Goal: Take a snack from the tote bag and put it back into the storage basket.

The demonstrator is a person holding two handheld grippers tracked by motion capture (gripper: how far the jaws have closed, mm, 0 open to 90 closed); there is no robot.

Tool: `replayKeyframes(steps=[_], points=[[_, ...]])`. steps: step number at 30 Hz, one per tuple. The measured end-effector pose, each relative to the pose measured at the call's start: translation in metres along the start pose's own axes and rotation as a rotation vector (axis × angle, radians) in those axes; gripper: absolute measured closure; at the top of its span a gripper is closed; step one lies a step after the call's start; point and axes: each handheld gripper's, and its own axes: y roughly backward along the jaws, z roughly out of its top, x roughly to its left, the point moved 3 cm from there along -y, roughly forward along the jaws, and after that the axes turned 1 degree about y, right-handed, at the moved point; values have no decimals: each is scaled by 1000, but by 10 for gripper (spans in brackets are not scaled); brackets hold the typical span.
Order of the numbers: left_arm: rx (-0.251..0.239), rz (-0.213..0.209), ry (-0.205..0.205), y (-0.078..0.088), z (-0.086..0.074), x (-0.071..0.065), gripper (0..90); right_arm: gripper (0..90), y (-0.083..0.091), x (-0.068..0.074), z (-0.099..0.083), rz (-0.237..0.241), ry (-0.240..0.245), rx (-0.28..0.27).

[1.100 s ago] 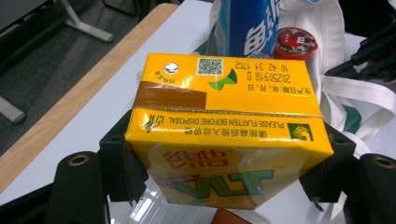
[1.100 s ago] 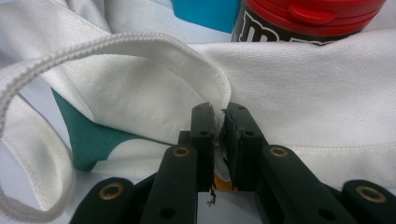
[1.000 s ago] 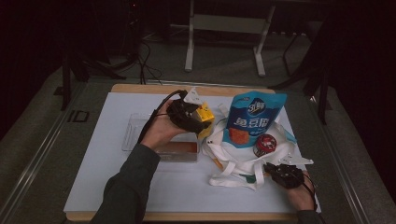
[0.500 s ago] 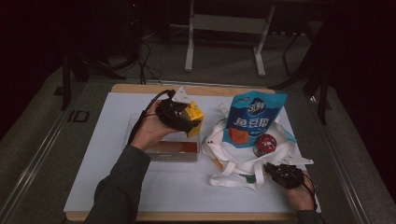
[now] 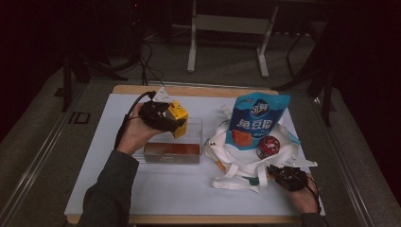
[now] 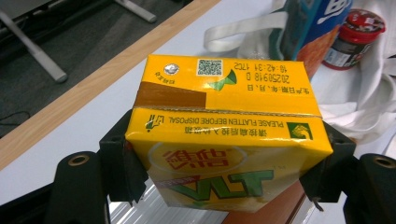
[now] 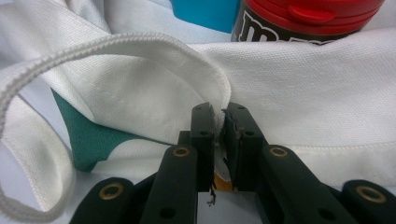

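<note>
Left gripper (image 5: pixel 171 119), jaws clamped on the yellow drink carton (image 6: pixel 224 135), which I hold above the clear tray (image 5: pixel 195 124), beside its far edge. Right gripper (image 7: pixel 218 122), jaws pinching the white tote bag (image 7: pixel 299 79) by its hem, well apart; the left is nearer the tray.

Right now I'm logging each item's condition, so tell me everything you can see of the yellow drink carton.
The yellow drink carton is a small box of printed paperboard, as it looks, with red characters and green letters on one face. Its folded top carries a brown strip, a QR code, a date stamp and a flatten-before-disposal line. It looks intact and unopened. The left tool grips it on two opposite sides, holding it tilted above the clear tray, left of the white bag.
</note>
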Motion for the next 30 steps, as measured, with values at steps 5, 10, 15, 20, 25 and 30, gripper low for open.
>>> replayKeyframes(steps=[5, 10, 15, 20, 25, 30], points=[[-3, 16, 30, 5, -9, 8, 288, 817, 0, 1, 0, -5, 0, -1], [-2, 23, 40, 8, -15, 12, 288, 817, 0, 1, 0, -5, -1, -1], [-4, 16, 50, 8, -18, 13, 288, 817, 0, 1, 0, -6, 0, -1], [4, 22, 43, 6, -18, 13, 288, 817, 0, 1, 0, -6, 1, -1], [4, 33, 54, 7, -20, 15, 288, 817, 0, 1, 0, -5, 1, -1], [13, 55, 70, 8, -27, 19, 288, 817, 0, 1, 0, -6, 1, -1]])
